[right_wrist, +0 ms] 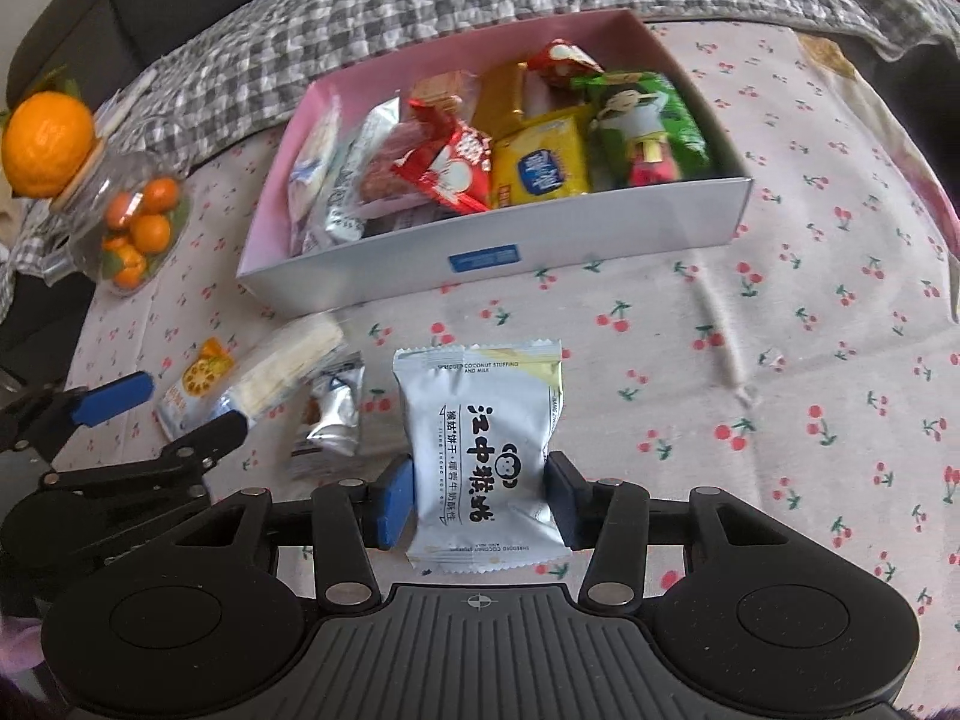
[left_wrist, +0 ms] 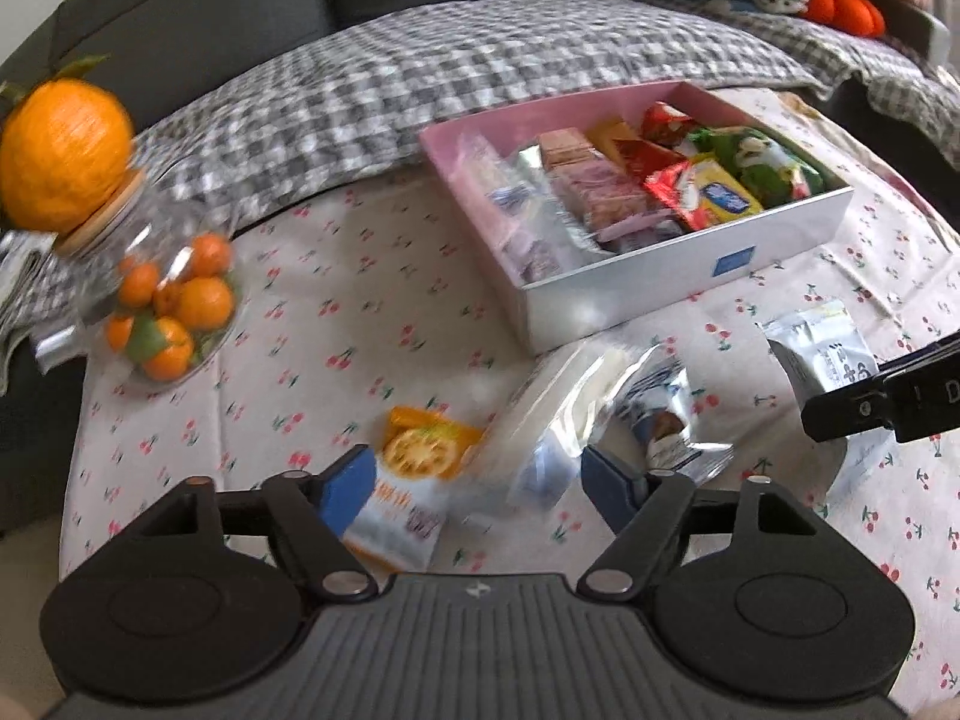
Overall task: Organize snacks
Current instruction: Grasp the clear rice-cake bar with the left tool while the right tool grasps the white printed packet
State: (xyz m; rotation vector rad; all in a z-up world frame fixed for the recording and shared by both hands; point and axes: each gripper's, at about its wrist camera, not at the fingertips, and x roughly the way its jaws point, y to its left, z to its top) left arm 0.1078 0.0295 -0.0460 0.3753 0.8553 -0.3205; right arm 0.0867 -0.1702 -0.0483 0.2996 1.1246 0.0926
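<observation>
A pink-lined white box (left_wrist: 690,276) (right_wrist: 600,228) holds several snack packets. My right gripper (right_wrist: 480,495) is shut on a pale blue biscuit packet (right_wrist: 480,450) and holds it upright above the cloth; the packet also shows in the left wrist view (left_wrist: 822,348). My left gripper (left_wrist: 474,480) (right_wrist: 162,405) is open, its fingers either side of a clear-wrapped white snack (left_wrist: 540,414) (right_wrist: 288,372). An orange-print packet (left_wrist: 408,480) (right_wrist: 192,390) lies by its left finger. A silver packet (left_wrist: 666,420) (right_wrist: 330,414) lies to the right.
A glass jar of small oranges (left_wrist: 162,294) (right_wrist: 132,222) with an orange-shaped lid (left_wrist: 60,150) stands at the left. The cherry-print cloth (right_wrist: 780,390) covers the table. A checked blanket (left_wrist: 420,78) and sofa lie behind.
</observation>
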